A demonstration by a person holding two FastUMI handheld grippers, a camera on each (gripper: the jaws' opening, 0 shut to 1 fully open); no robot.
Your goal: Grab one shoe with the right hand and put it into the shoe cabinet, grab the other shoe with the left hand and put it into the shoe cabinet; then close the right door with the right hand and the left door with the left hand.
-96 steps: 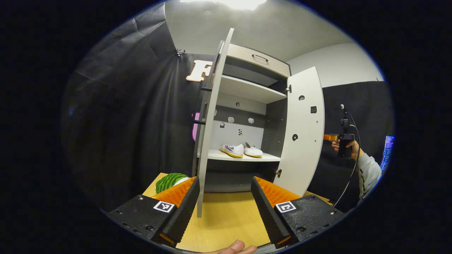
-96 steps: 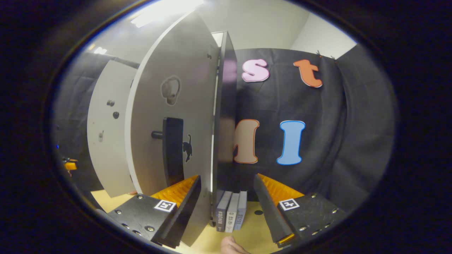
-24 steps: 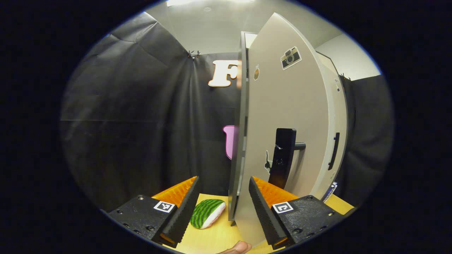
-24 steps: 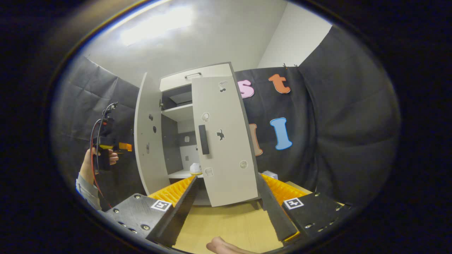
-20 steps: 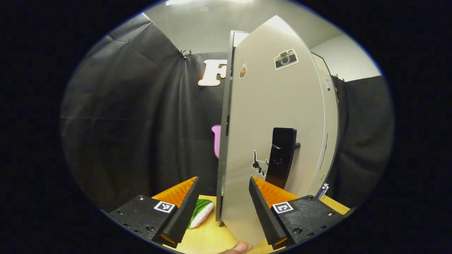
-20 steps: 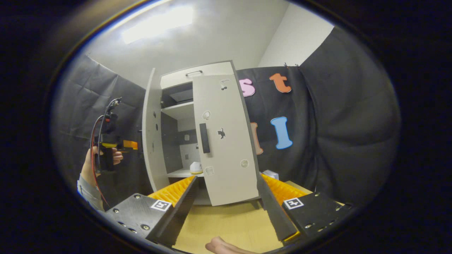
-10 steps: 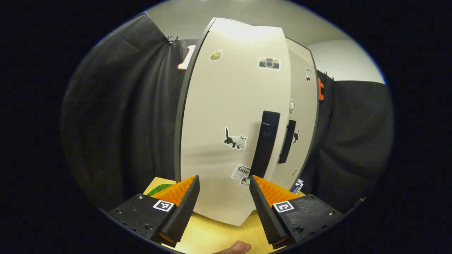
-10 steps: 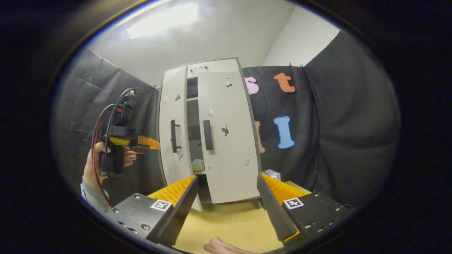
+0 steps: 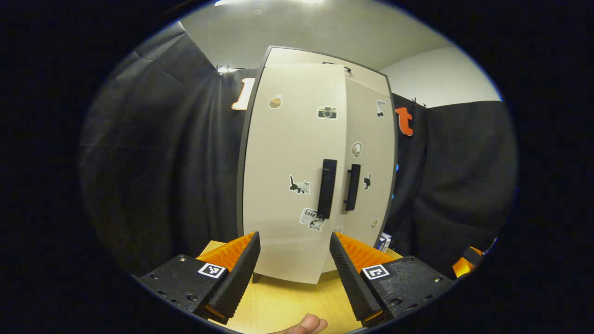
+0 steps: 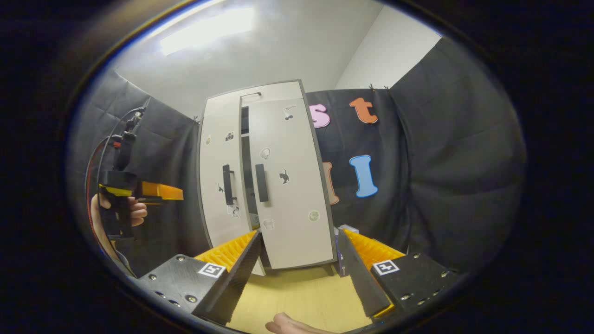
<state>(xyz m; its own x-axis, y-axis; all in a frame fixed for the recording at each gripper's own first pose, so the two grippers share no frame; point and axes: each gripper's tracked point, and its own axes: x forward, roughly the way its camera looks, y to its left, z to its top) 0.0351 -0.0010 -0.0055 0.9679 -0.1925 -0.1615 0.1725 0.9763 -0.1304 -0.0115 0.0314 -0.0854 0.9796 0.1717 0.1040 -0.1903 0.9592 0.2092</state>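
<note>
A: The shoe cabinet (image 9: 320, 139) is seen dead ahead at 12 o'clock in the left gripper view, a tall smooth pale-grey box with dark edging, stood on a yellow wood-grain table (image 9: 297, 306).

B: Its left door (image 9: 292, 185) is pushed nearly flat; the right door (image 10: 290, 185) is left slightly ajar, a dark slit being shown between them in the right gripper view.

A: Flat black bar handles are fitted on both doors, and small stickers are scattered across them.

B: The left gripper (image 9: 293, 269) is held spread, nothing between its ridged fingers. The right gripper (image 10: 299, 273) is likewise spread and empty.

A: The shoes are hidden behind the doors. At 9 o'clock in the right gripper view, a hand (image 10: 116, 213) is wrapped round the other gripper's handle.

B: Books (image 9: 383, 242) at 4 o'clock are mostly cut off by the cabinet.
</note>
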